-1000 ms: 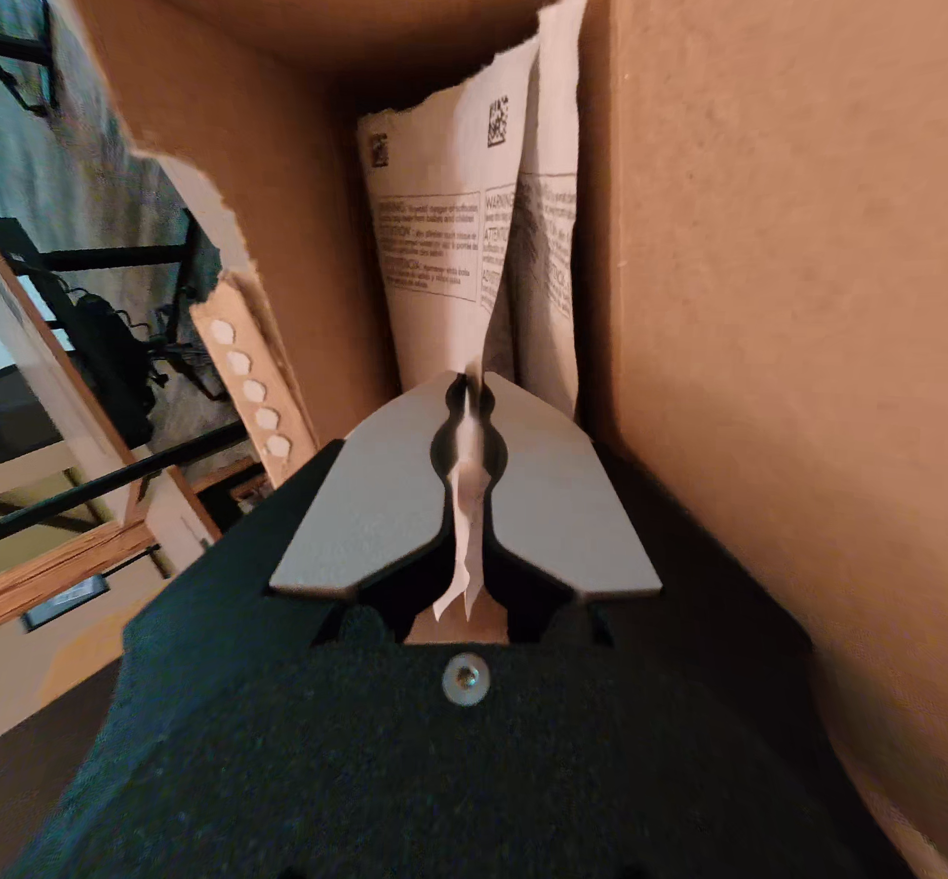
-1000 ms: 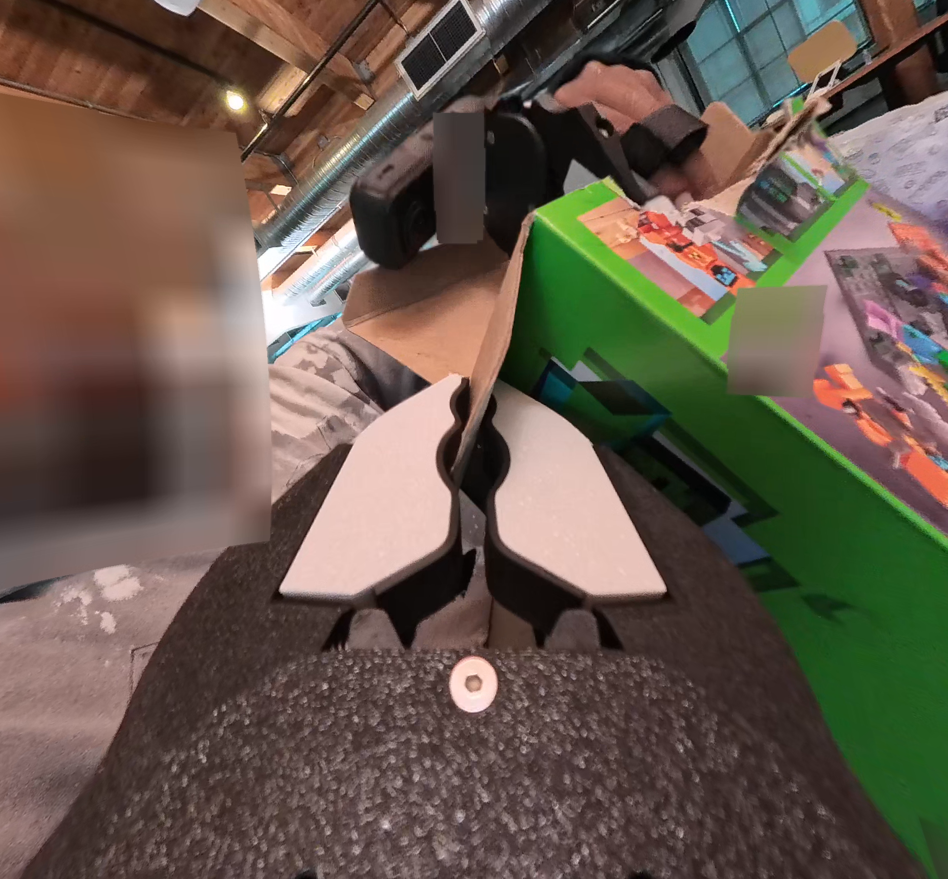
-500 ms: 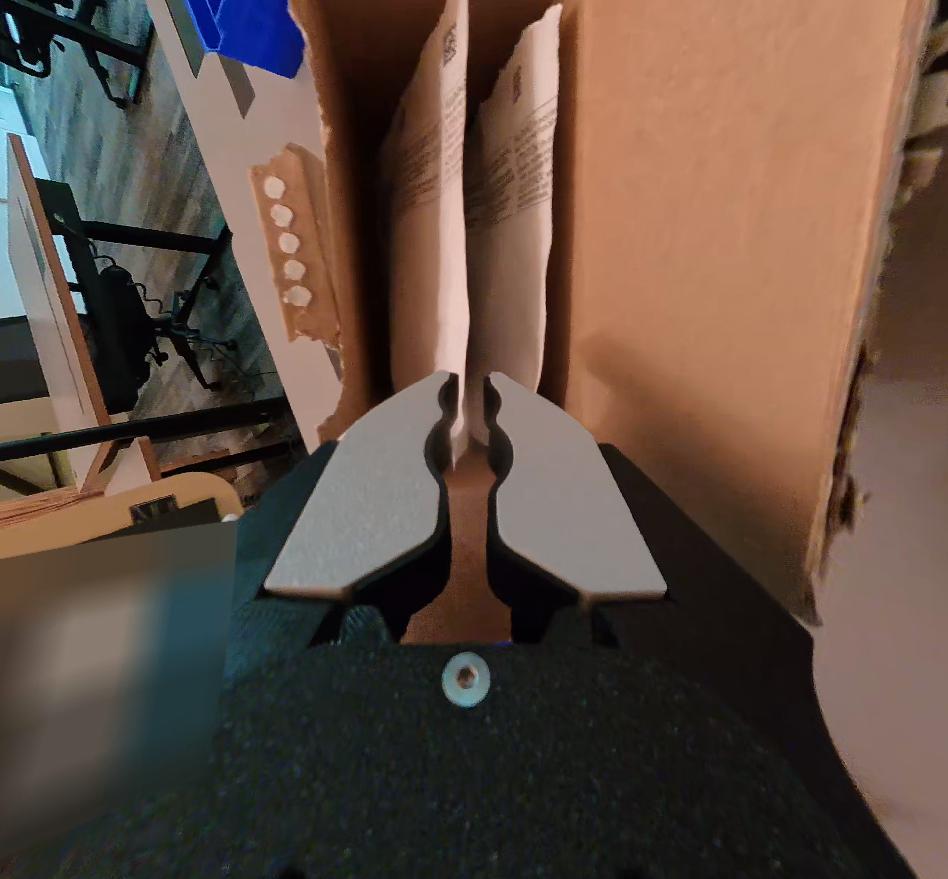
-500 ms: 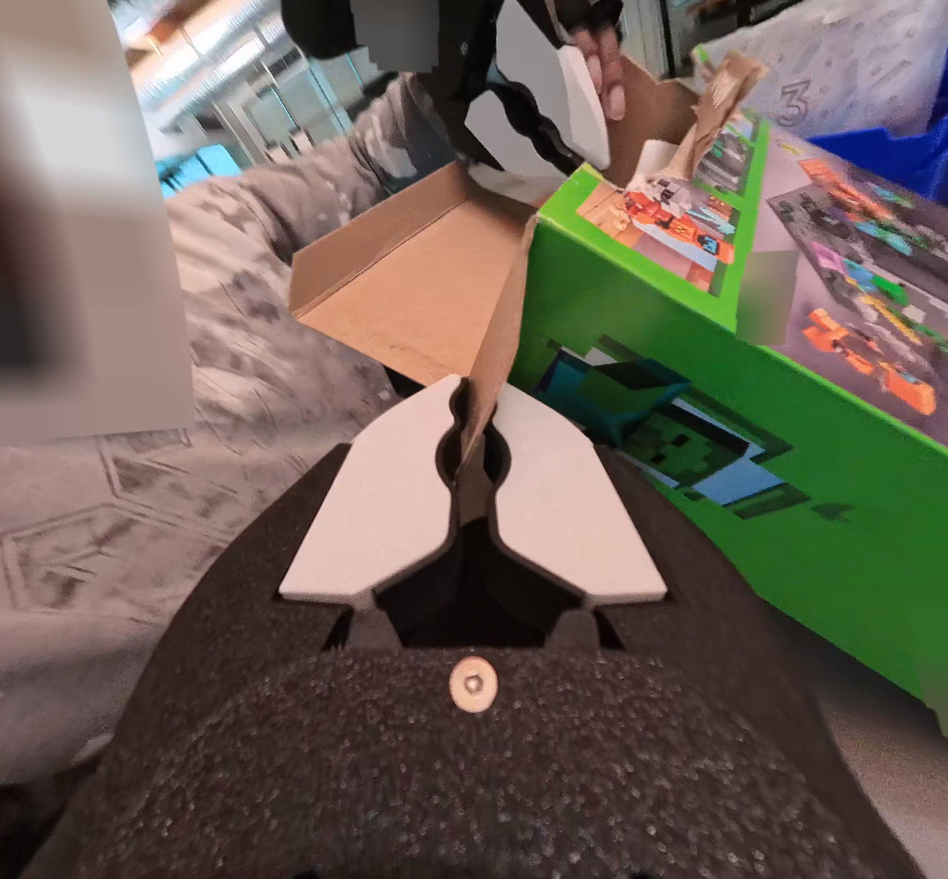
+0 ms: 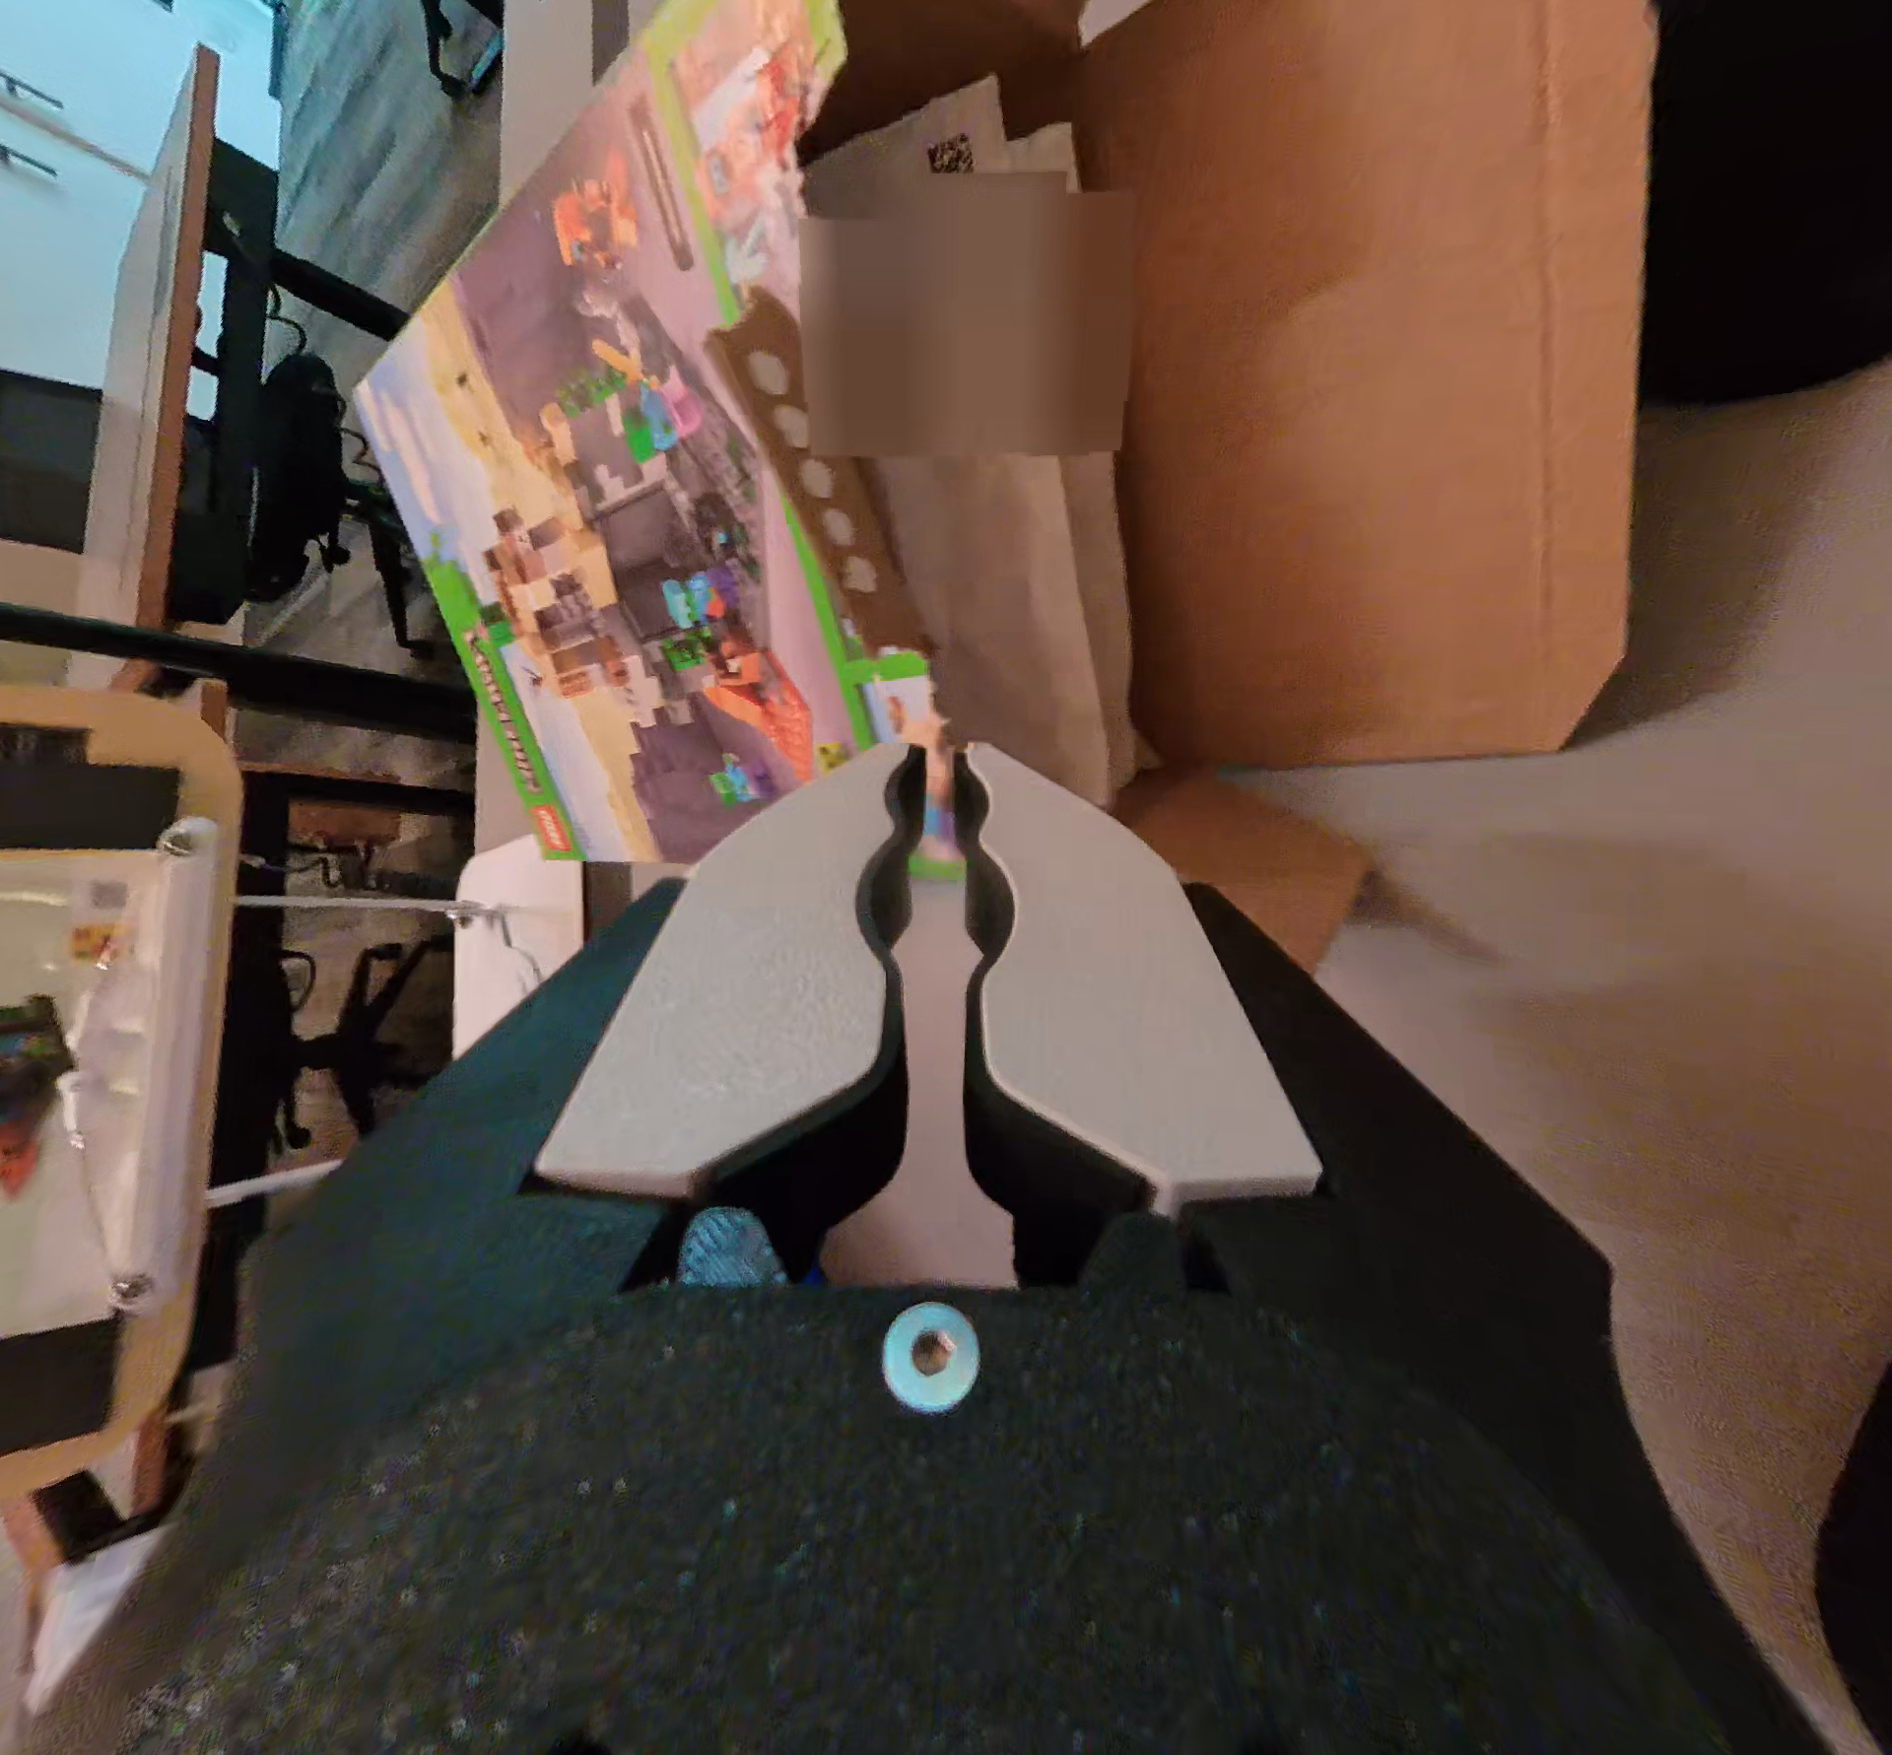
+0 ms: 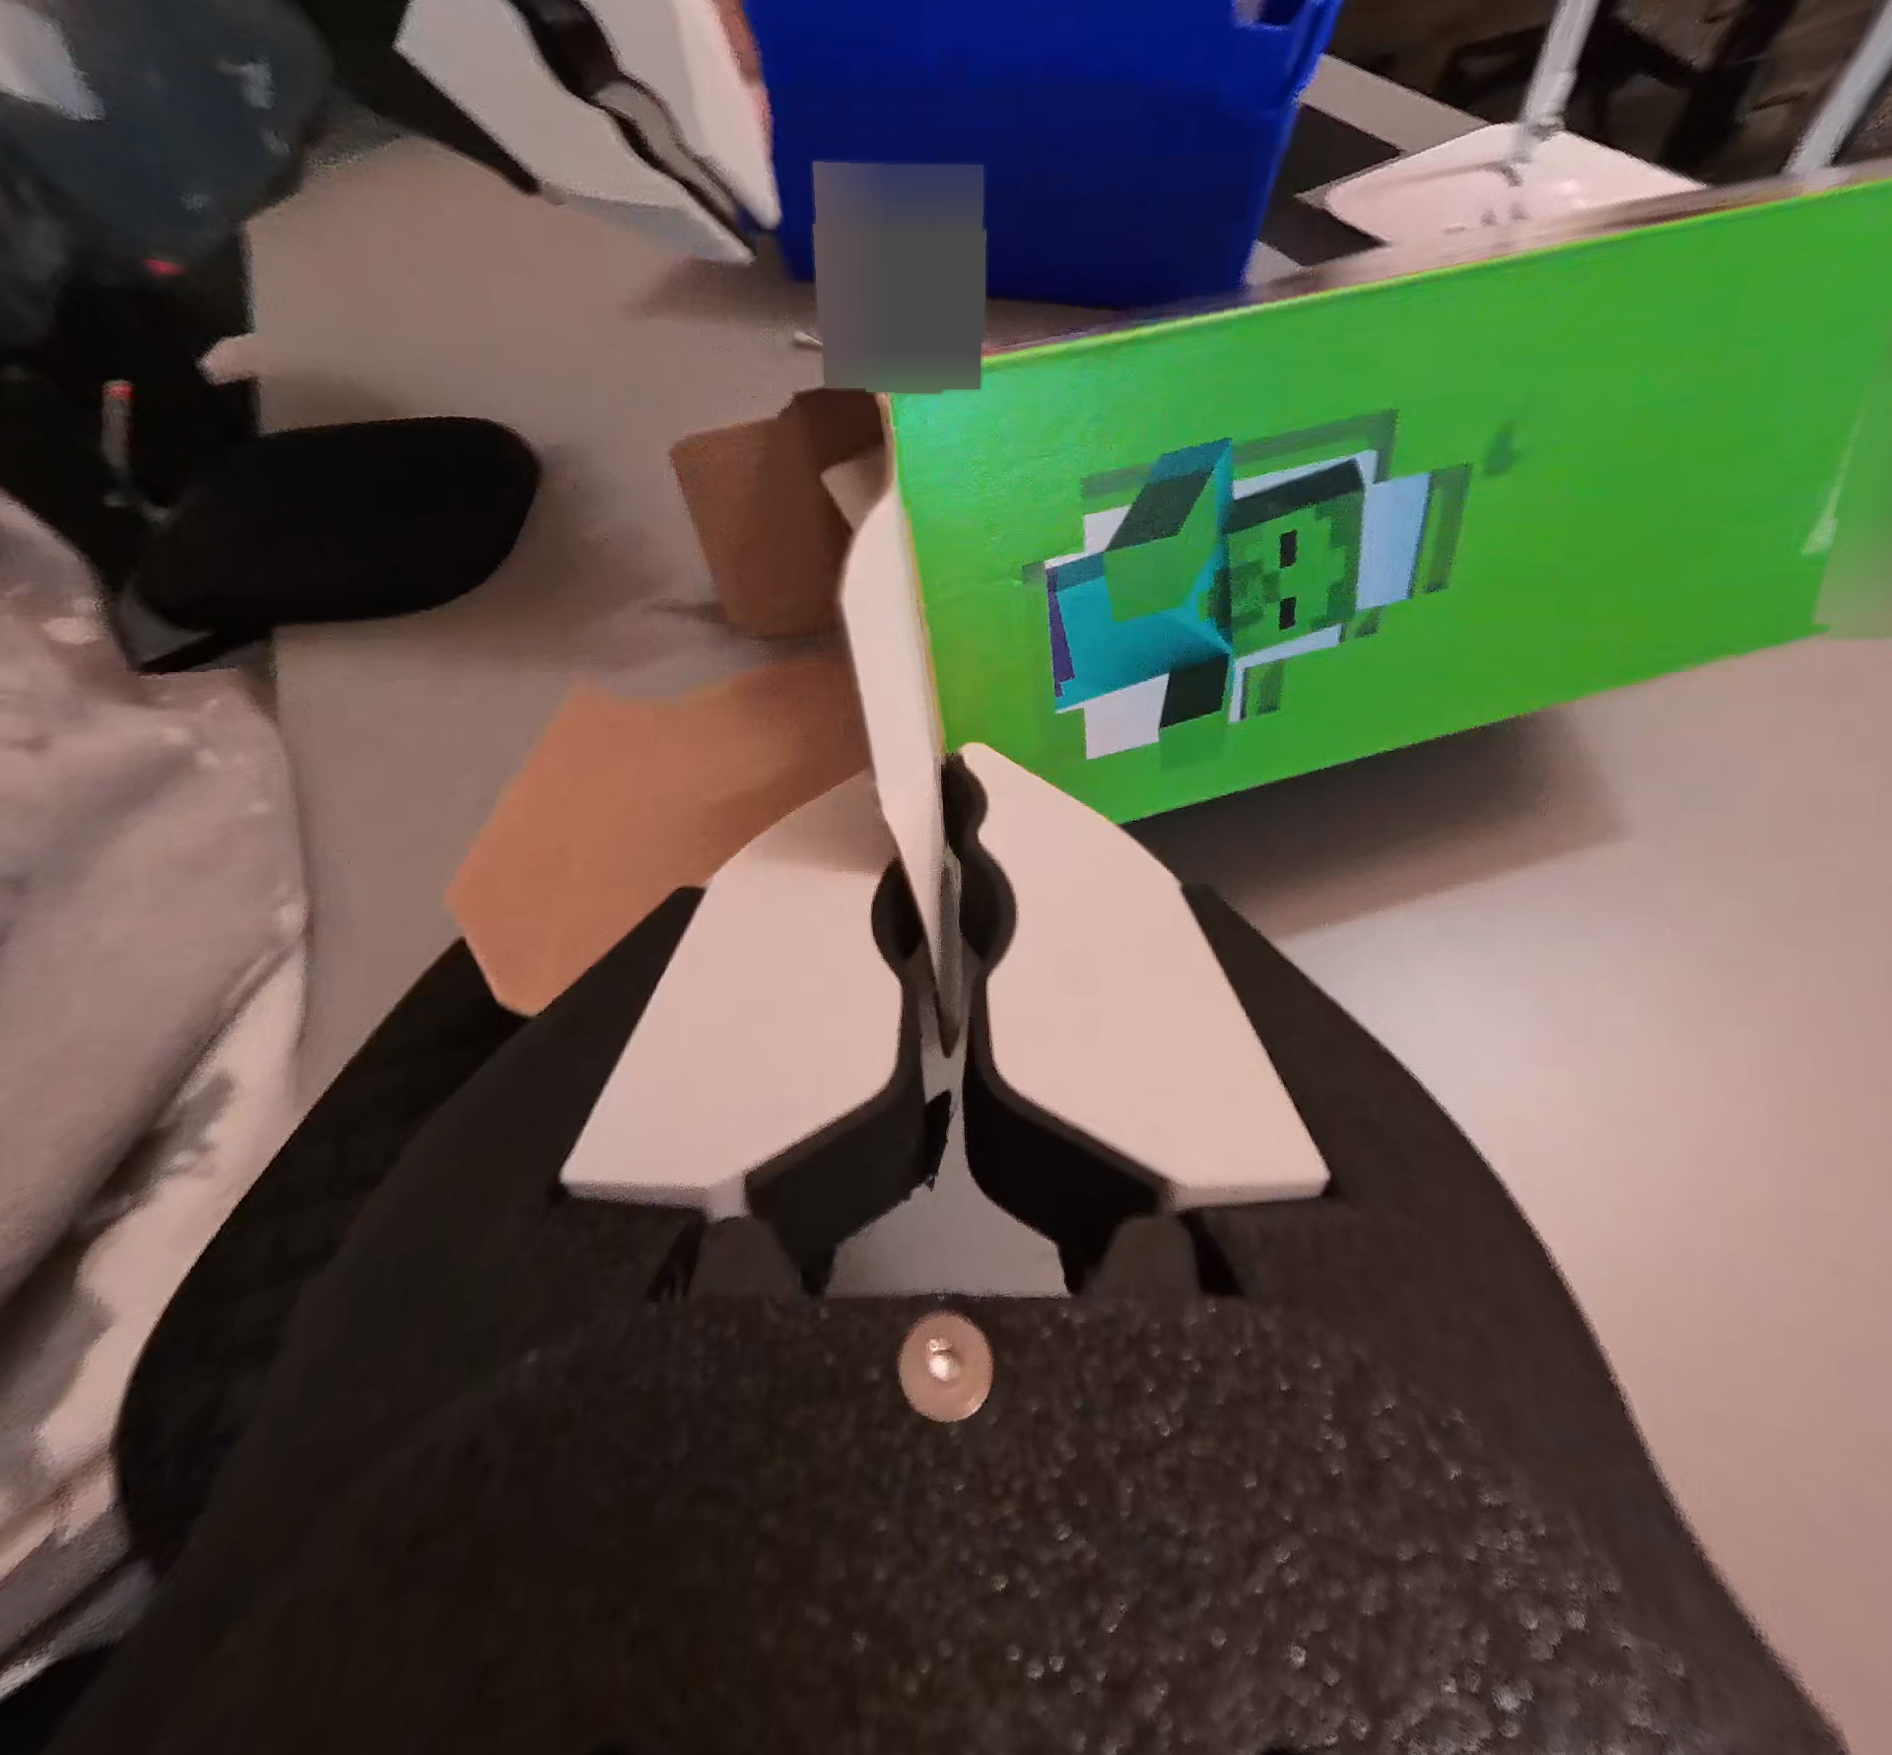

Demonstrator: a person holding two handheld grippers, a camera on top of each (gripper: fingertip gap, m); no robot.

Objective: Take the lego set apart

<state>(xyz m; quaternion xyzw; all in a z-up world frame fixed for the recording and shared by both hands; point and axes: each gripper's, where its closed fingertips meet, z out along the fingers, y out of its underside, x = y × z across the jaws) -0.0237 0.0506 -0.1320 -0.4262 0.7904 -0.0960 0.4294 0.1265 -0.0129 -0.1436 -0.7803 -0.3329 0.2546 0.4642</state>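
Observation:
The green lego box (image 6: 1433,498) lies on the table with its end open. My right gripper (image 6: 947,784) is shut on the box's end flap (image 6: 891,641), which runs edge-on between the two pads. In the left wrist view the box's printed face (image 5: 614,498) is at centre left. White paper bags (image 5: 1024,600) stand inside the open end, next to a wide brown flap (image 5: 1382,375). My left gripper (image 5: 939,764) is outside the box, just short of its corner. Its jaws stand a little apart with nothing between them. It also shows in the right wrist view (image 6: 737,211) at upper left.
A blue bin (image 6: 1024,68) stands behind the box. A black object (image 6: 328,518) lies on the table at left, and a person's grey patterned clothing (image 6: 123,887) is at the left edge. Chairs and table legs (image 5: 307,477) are beyond the table edge. One gripper's finger ends stand about 15 centimetres off the other's. Between my left fingertips and the black object (image 6: 328,518) there is roughly 25 centimetres.
My left gripper was shut on a paper bag's edge inside the box, opened and let it go, then drew back out. The box swung down towards the table; my right gripper stayed shut on the flap.

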